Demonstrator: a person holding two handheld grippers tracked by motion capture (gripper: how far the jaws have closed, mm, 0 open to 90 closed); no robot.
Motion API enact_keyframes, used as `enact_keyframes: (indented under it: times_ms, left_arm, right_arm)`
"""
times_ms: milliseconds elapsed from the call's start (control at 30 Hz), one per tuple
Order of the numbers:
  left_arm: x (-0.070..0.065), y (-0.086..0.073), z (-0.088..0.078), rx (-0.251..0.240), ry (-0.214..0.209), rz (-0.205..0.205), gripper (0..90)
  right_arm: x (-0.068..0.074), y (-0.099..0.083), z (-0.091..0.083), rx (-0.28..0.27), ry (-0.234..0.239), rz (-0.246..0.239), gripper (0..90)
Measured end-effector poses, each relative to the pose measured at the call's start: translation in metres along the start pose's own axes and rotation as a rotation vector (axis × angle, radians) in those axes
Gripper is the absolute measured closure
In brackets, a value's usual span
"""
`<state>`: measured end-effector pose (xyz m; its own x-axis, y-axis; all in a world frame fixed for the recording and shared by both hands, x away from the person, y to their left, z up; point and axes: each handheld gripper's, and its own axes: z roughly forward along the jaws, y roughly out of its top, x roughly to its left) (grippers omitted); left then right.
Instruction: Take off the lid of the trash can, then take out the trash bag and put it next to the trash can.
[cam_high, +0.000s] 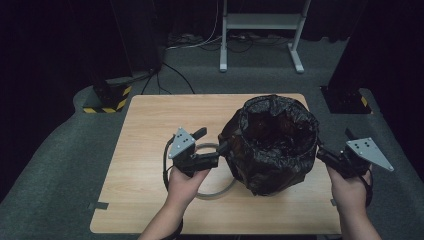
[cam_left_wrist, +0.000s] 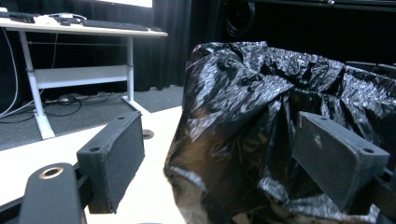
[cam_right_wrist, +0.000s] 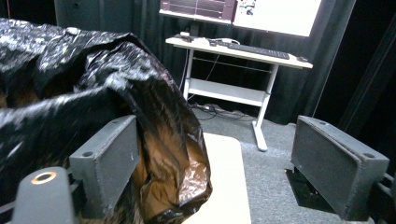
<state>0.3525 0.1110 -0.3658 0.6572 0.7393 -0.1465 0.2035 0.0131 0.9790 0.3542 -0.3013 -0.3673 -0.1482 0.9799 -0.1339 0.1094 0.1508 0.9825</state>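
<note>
The black plastic bag (cam_high: 272, 142) stands on the wooden surface (cam_high: 150, 150), between the 2 tools, with its mouth open to the top. The left tool (cam_high: 220, 152) is at the left side of the bag, and its tip is at the bag's wall. In the left gripper view the jaws stand wide apart; the crumpled film (cam_left_wrist: 261, 121) fills the gap between them and lies in front of the right jaw, but the pads do not press on it. The right tool (cam_high: 322, 152) is at the opposite side of the bag, near its rim. In the right gripper view its jaws are also wide open; the bag (cam_right_wrist: 93, 116) hangs just beside the left jaw, and the gap toward the right jaw is free. A grey ring (cam_high: 217, 187) lies on the surface below the left tool, partly under the bag.
</note>
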Motion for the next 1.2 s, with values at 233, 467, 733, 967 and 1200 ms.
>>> enact_keyframes:
  times_ms: [233,467,733,967,1200]
  left_arm:
    - [-0.013,0.008,0.013,-0.009,-0.023,0.007,21.8]
    - [-0.019,0.015,0.022,0.0,-0.034,-0.004,29.5]
    - [-0.017,0.02,0.033,0.034,-0.021,-0.04,41.7]
    - [-0.018,0.027,0.032,0.023,-0.04,-0.047,45.2]
    - [-0.02,0.029,0.037,0.043,-0.043,-0.056,48.2]
  right_arm:
    - [-0.006,0.019,-0.003,-0.041,-0.009,0.021,21.1]
    - [0.009,0.03,-0.005,-0.056,0.079,0.056,29.0]
    - [0.026,0.033,-0.003,-0.024,0.153,0.105,33.7]
    - [0.032,0.036,0.001,0.044,0.16,0.132,41.6]
    - [0.032,0.032,0.003,0.077,0.16,0.147,56.3]
